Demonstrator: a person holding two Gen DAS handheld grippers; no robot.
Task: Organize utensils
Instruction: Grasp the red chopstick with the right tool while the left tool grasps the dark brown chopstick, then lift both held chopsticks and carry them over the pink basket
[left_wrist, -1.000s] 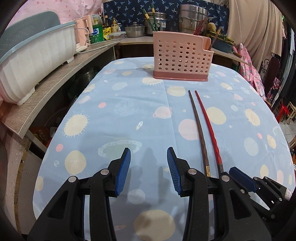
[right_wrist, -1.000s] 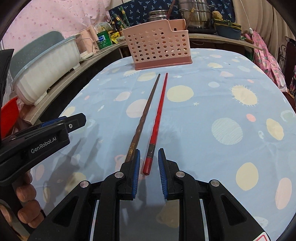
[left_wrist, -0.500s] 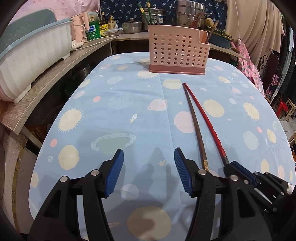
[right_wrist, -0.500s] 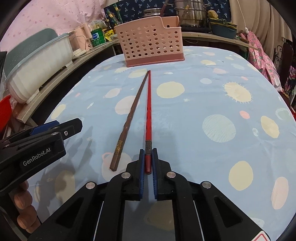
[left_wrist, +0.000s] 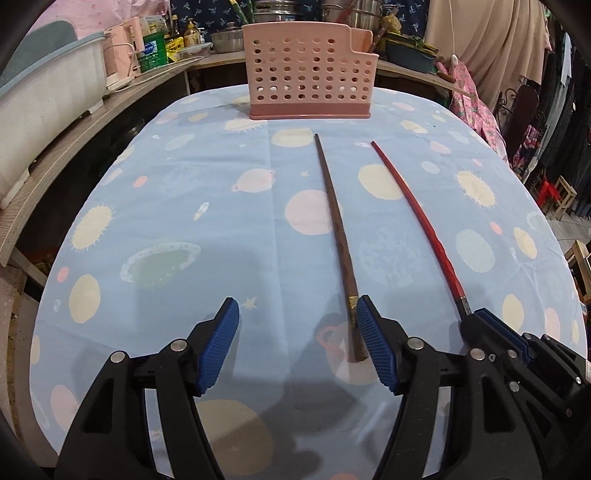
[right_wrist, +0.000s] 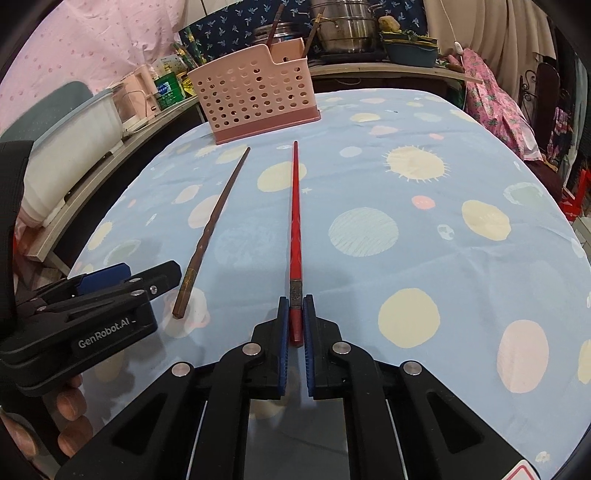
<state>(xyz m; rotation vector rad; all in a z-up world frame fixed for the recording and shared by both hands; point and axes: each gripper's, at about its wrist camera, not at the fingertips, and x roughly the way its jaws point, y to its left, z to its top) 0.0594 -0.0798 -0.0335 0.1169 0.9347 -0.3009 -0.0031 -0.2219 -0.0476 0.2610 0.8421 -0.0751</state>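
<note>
A brown chopstick (left_wrist: 336, 229) lies on the blue planet-print tablecloth (left_wrist: 184, 221); it also shows in the right wrist view (right_wrist: 210, 229). Its thick end lies just inside the right finger of my open left gripper (left_wrist: 297, 325). My right gripper (right_wrist: 295, 314) is shut on the thick end of the red chopstick (right_wrist: 294, 221), which points toward the pink perforated utensil holder (right_wrist: 255, 94). The red chopstick (left_wrist: 421, 221) and the holder (left_wrist: 308, 86) also show in the left wrist view, with the right gripper (left_wrist: 480, 317) at its end.
A white dish rack (left_wrist: 44, 107) sits on a wooden shelf at the left. Pots, bottles and clutter stand on the counter behind the holder. The left gripper (right_wrist: 110, 284) shows at the left of the right wrist view. The table edge drops off at right.
My right gripper closed on the red chopstick and shifted it right, away from the brown one. My left gripper moved right, bringing the brown chopstick's end between its fingers.
</note>
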